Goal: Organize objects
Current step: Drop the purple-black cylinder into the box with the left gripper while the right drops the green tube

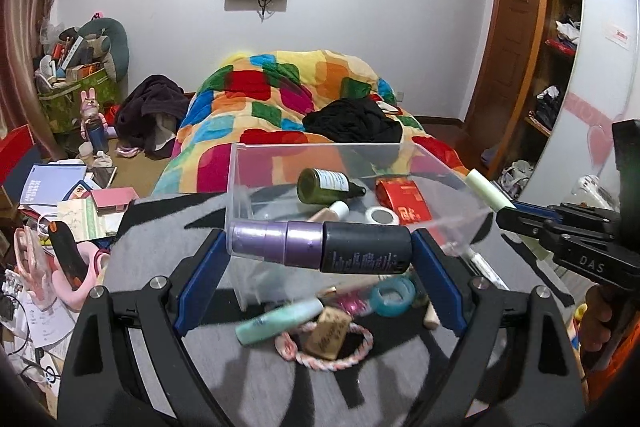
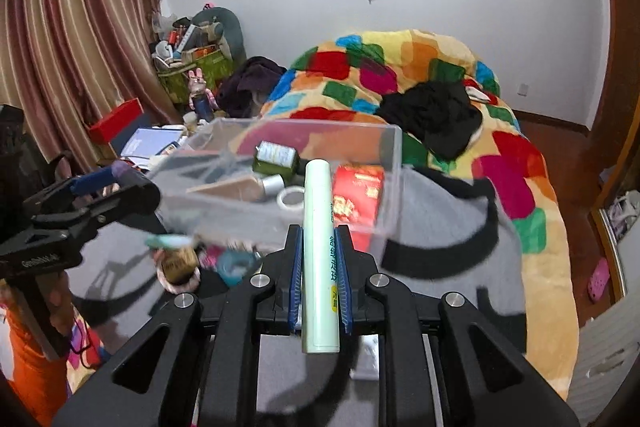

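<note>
Nearest in my left wrist view, the left gripper is clamped across a purple spray bottle with a black cap, held crosswise between the blue pads at the near rim of the clear plastic box. The right wrist view shows that bottle only as a sliver of purple at the tongs' tip on its left edge.

In the right wrist view, the right gripper is closed on a pale green tube with printed lettering, which points forward over the box's near wall. The left view catches just the tube's far end poking past the box's right corner.

Below the left tongs, on the grey and black blanket, lie a mint tube, a cork-coloured block inside a pink and white rope ring, and a teal ring; the right view blurs these.

Inside the box I see a dark green glass bottle on its side, a red packet and a white tape roll.

Beyond sits a multicoloured patchwork quilt with black clothing on it.
</note>
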Demonstrator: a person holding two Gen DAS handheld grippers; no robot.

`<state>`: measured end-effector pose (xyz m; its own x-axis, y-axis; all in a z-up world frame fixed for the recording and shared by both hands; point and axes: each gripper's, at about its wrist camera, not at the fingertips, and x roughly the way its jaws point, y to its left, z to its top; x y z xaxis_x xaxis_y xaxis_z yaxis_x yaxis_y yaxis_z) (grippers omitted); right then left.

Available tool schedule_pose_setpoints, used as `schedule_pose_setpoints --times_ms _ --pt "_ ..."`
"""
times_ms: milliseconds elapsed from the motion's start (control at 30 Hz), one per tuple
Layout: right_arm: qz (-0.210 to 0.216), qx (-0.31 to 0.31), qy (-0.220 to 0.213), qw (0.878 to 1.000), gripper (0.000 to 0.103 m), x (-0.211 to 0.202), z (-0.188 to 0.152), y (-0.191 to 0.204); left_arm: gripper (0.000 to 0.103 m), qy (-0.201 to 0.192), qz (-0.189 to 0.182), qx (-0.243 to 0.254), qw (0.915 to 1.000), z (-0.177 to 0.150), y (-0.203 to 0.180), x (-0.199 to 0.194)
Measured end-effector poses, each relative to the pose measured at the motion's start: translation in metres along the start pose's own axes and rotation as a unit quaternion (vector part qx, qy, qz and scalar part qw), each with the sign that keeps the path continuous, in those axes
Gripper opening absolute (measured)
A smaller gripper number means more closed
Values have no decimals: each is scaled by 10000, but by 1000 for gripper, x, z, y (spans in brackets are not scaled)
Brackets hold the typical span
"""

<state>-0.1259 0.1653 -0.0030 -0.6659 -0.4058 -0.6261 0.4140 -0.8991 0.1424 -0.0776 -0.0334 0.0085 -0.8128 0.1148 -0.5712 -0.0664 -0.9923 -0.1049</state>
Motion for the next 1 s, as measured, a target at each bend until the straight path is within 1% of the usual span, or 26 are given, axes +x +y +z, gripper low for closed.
schedule_pose_setpoints --times_ms 133,200,300,500,633,833,1000 --pt "35 24 32 10000 14 12 12 0 91 48 21 -69 10000 8 3 10" --pt "52 32 83 9999 14 19 17 -1 91 168 0 -75 9998 12 3 19" --pt "49 49 224 9997 14 33 26 -5 91 319 94 80 9994 16 -2 33" --pt "21 -42 677 9977 14 70 39 -8 90 704 253 326 9967 21 -9 62" --pt "53 -62 948 9955 14 88 43 -8 88 885 237 353 9952 21 -10 75" --pt "68 -150 1143 9933 14 101 37 -5 88 882 157 354 9953 20 -12 75" --pt "23 -252 1069 9940 14 94 36 -2 88 842 77 330 9959 19 -14 68"
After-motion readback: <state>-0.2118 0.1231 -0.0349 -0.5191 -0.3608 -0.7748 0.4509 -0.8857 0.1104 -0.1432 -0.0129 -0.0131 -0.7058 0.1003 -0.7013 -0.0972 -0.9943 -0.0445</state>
